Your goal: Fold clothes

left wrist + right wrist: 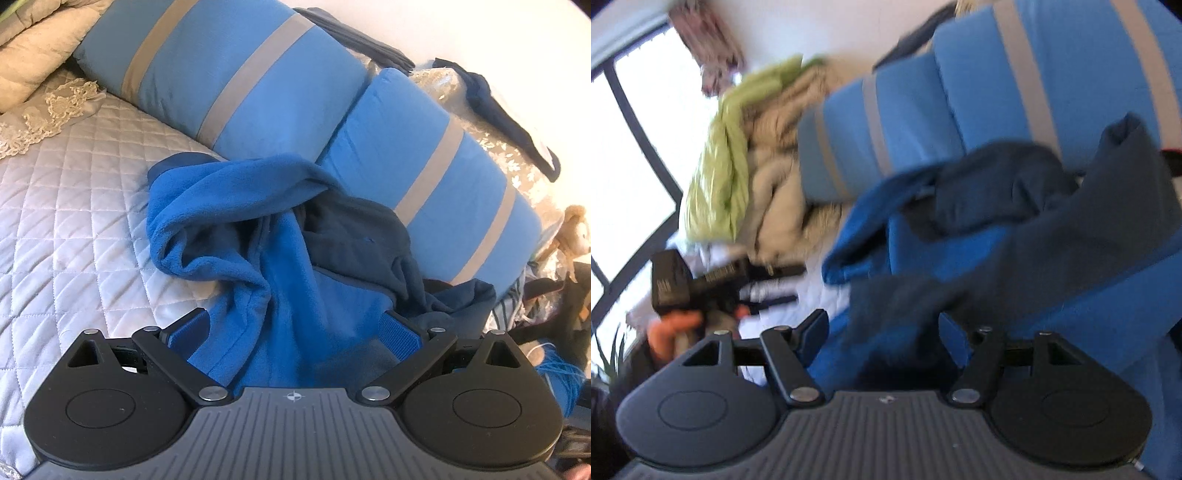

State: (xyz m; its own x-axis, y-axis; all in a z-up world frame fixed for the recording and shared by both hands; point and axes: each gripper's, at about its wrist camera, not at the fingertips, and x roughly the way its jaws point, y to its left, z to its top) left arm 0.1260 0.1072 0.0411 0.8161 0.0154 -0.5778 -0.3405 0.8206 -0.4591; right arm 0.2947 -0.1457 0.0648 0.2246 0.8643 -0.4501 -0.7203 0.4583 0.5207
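Two views, one crumpled garment. Bed [66,206] with pale quilted cover, largest thing in view; carries everything else

Two blue pillows [236,70] with grey stripes propped along far edge of bed, just behind garment

Heap of beige and green bedding [746,158] beyond pillows, right wrist view; blurred, no detail

Blue fleece garment [266,229], bright blue outside, navy lining showing, lying on bed in twisted heap against pillows; one part rolled over itself at far side, near hem running toward both cameras. Not flat, no fold made

Left gripper [291,332]: jaws spread wide, released; fleece lies between blue pads [400,334], no pinch on fabric seen

Right gripper [894,332]: jaws likewise spread, nothing clenched; navy and blue cloth lies in gap between fingers, not pressed by them. View tilted and smeared by motion; other gripper, gripped by an orange-gloved hand [670,330], visible at left of it

Step judged: very start, untangling and spreading before any fold. Progress judged: close to none

Next move calls for: closing each pair of jaws on a separate edge of hem or shoulders, well apart; lifting and drawing outward to undo twist; laying flat on open quilt, away from pillows

Risk judged: catching two layers at once, twist kept
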